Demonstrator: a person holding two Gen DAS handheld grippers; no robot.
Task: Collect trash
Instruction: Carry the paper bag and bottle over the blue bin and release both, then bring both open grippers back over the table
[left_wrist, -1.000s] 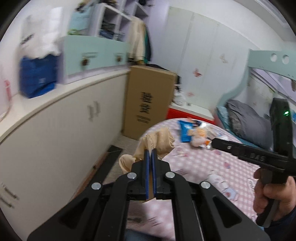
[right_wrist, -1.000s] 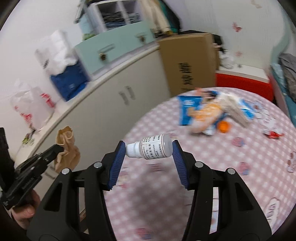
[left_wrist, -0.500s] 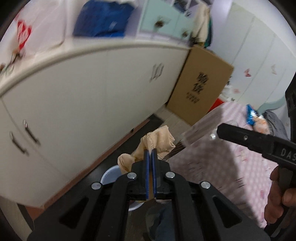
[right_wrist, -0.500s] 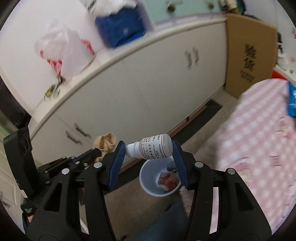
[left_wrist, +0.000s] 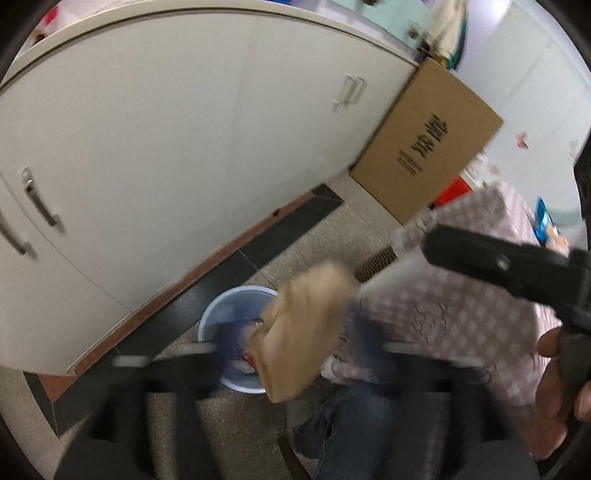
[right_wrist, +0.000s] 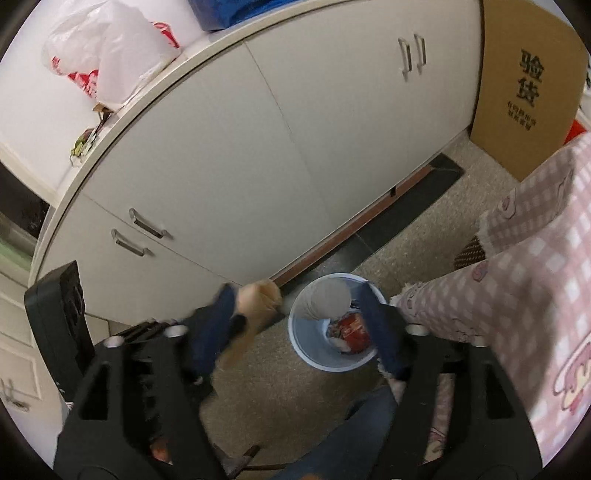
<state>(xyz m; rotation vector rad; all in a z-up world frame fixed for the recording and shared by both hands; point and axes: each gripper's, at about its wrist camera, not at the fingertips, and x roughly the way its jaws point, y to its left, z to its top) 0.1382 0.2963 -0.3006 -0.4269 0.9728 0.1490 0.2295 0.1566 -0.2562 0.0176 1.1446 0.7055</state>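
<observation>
Left gripper (left_wrist: 295, 350) jaws just opening, spread; crumpled brown paper bag (left_wrist: 303, 328) loose between them, blurred, apparently dropping toward blue bin (left_wrist: 221, 314) on floor below, near white cabinet (left_wrist: 166, 147).

Right gripper (right_wrist: 299, 325) jaws just opening, wide apart; small white bottle (right_wrist: 325, 297) blurred over bin, apparently released into it.

Right view alone shows red wrapper (right_wrist: 352, 330) already in bin; left view alone shows hand (left_wrist: 554, 387) on right gripper's handle.

A lived-in home bedroom: long white cupboards (right_wrist: 280, 155) with metal handles line one wall, their top crowded with a plastic shopping bag (right_wrist: 110, 55). A pink checked bedspread (right_wrist: 535, 280) hangs over a speckled floor (right_wrist: 424, 229), where a tall cardboard box (right_wrist: 524, 85) leans and a small blue bin (right_wrist: 328, 354) holds wrappers
</observation>
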